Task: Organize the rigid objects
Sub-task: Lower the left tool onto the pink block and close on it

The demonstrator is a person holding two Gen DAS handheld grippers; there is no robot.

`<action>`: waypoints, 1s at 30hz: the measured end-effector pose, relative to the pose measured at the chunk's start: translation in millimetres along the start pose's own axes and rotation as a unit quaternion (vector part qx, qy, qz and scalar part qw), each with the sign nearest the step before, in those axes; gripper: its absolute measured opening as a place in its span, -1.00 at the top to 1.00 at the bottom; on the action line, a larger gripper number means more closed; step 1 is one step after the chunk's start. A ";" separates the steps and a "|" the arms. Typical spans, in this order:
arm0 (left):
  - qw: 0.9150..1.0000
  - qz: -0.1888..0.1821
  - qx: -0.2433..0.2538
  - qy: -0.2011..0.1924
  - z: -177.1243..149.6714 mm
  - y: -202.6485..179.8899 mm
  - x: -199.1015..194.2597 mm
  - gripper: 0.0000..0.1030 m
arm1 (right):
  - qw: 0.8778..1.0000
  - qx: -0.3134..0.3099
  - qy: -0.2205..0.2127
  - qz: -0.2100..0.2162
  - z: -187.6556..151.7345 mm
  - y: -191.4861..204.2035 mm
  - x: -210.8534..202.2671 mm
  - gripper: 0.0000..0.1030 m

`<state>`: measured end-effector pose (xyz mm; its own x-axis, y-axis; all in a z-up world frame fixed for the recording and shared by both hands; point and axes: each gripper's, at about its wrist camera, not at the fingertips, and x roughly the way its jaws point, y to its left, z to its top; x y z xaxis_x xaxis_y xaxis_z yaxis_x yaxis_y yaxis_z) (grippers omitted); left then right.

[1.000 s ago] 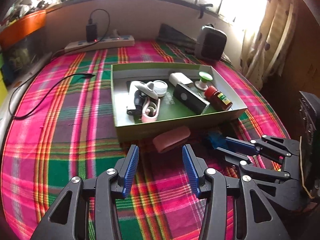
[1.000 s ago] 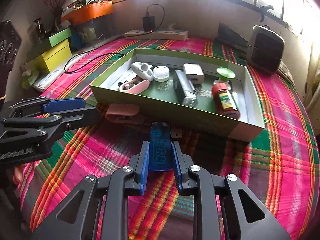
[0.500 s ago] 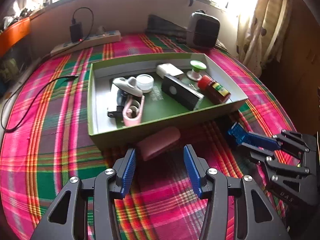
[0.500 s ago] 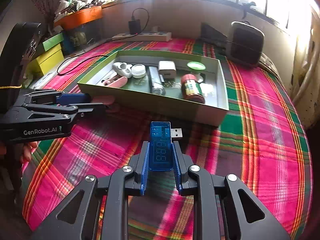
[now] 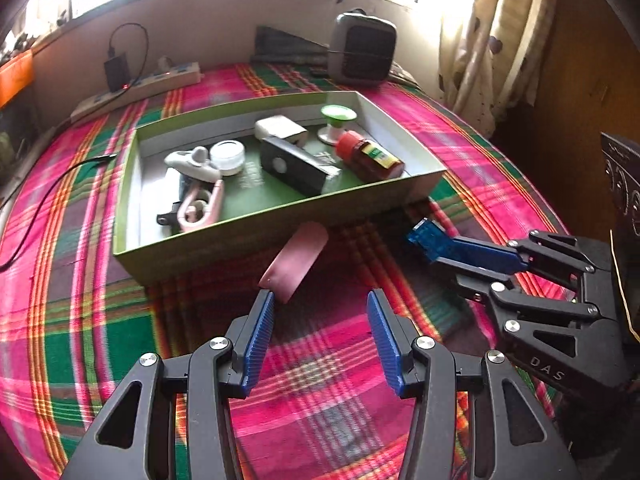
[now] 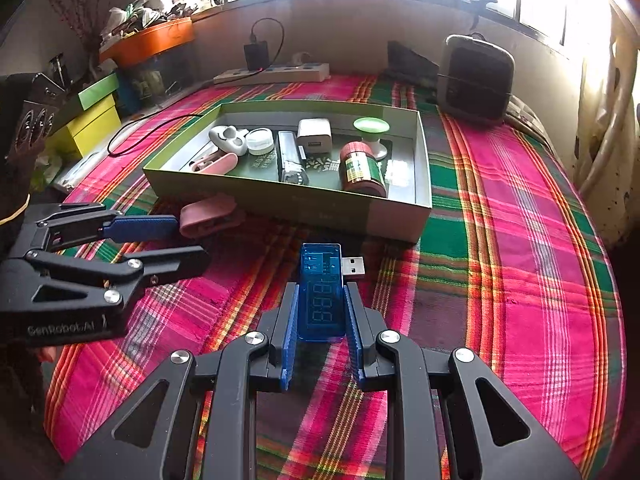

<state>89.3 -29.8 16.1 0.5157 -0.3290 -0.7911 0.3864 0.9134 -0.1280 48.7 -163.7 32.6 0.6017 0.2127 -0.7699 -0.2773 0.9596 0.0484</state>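
A shallow green box (image 5: 256,236) (image 6: 304,204) on the plaid cloth holds several small items: a red bottle (image 5: 368,156), a black case (image 5: 296,168), a white jar (image 5: 228,156), a pink clip (image 5: 200,204). A pink oblong case (image 5: 294,262) (image 6: 208,216) lies on the cloth against the box's near wall. My left gripper (image 5: 320,320) is open, just short of the pink case. My right gripper (image 6: 322,304) is shut on a blue USB meter (image 6: 323,292) (image 5: 428,236), held above the cloth in front of the box.
A power strip (image 6: 276,74) with a charger and a black cable (image 5: 48,200) lie at the back left. A grey heater (image 6: 476,80) stands at the back right. Yellow and green boxes (image 6: 92,120) sit left of the cloth. A curtain (image 5: 492,40) hangs on the right.
My right gripper has lifted the blue USB meter and drawn back from the box. My left gripper has turned and come closer to the pink case, still open.
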 end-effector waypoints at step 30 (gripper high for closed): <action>0.999 0.031 0.001 0.005 21.1 4.1 22.9 0.08 | 1.000 0.009 0.007 0.012 -1.8 -8.3 4.0 0.55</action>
<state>118.9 -38.7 10.1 0.5306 -0.2682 -0.8041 0.3544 0.9319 -0.0770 52.0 -171.1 28.0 0.5845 0.2328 -0.7773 -0.2775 0.9575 0.0781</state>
